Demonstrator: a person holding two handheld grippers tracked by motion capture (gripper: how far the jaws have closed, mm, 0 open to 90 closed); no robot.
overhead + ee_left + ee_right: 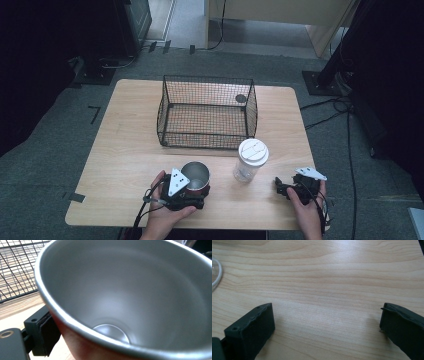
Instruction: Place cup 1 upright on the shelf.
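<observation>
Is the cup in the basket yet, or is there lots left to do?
Not yet. The wire basket holds no cup. In hand: the left gripper is shut on the metal cup, near the table's front edge. The right gripper is open, holding nothing. The lidded clear cup stands untouched. If the basket is the goal, both cups still need moving.

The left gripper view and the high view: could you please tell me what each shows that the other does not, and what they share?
The left gripper view alone shows the metal cup's bare inner bottom and a jaw pad pressed to its red outer wall. The high view alone shows the lidded clear cup, the open right gripper and both hands. Both show the metal cup in the left gripper, the wire basket and the wooden table.
</observation>
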